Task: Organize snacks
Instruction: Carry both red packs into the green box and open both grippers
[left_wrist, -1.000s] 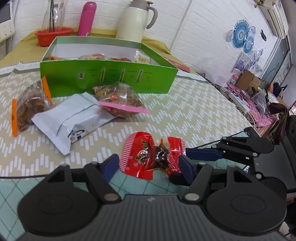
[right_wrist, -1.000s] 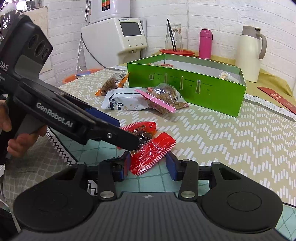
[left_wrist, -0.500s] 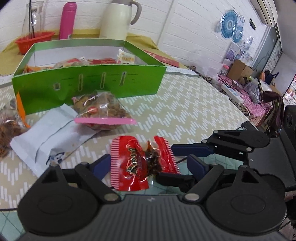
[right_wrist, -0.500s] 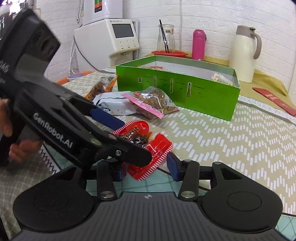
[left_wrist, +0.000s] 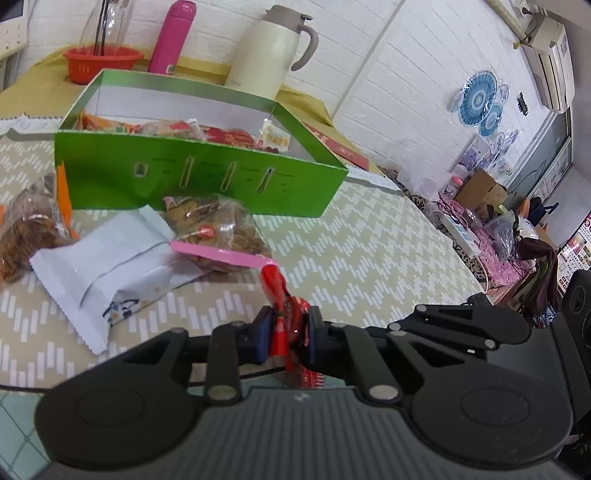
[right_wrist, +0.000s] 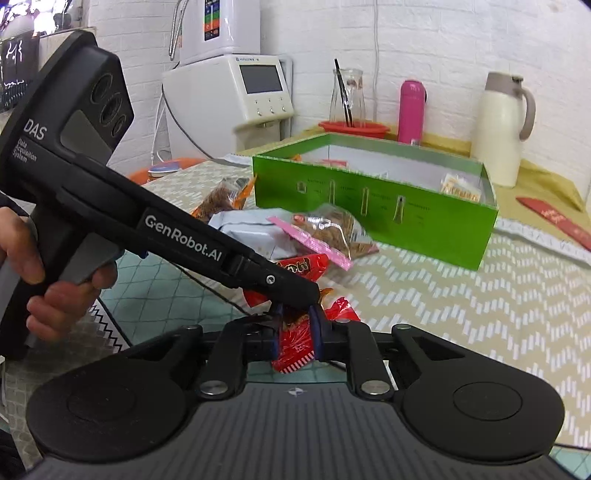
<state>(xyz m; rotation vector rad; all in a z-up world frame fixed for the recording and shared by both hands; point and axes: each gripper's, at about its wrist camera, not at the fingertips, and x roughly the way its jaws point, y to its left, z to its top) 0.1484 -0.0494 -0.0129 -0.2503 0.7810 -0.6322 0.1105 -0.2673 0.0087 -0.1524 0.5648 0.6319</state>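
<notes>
My left gripper (left_wrist: 287, 336) is shut on a red snack packet (left_wrist: 282, 314) that stands on edge between its pads. My right gripper (right_wrist: 296, 334) is shut on the same red snack packet (right_wrist: 295, 341), close beside the left gripper's finger (right_wrist: 280, 282). The green box (left_wrist: 199, 181) stands behind, open, with several snacks inside; it also shows in the right wrist view (right_wrist: 373, 218). A clear bag with a pink strip (left_wrist: 218, 232), a white packet (left_wrist: 107, 266) and an orange-edged bag (left_wrist: 29, 229) lie on the table before the box.
A cream jug (left_wrist: 273, 51), a pink bottle (left_wrist: 171, 37) and a red bowl (left_wrist: 101, 62) stand behind the box. A white appliance (right_wrist: 236, 99) is at the back left. A red envelope (right_wrist: 554, 221) lies to the right. The table edge (left_wrist: 454, 243) runs along the right.
Both grippers have closed on the red packet, which now stands pinched on edge and is lifted slightly. The left view has shifted so the box sits more to the left.
</notes>
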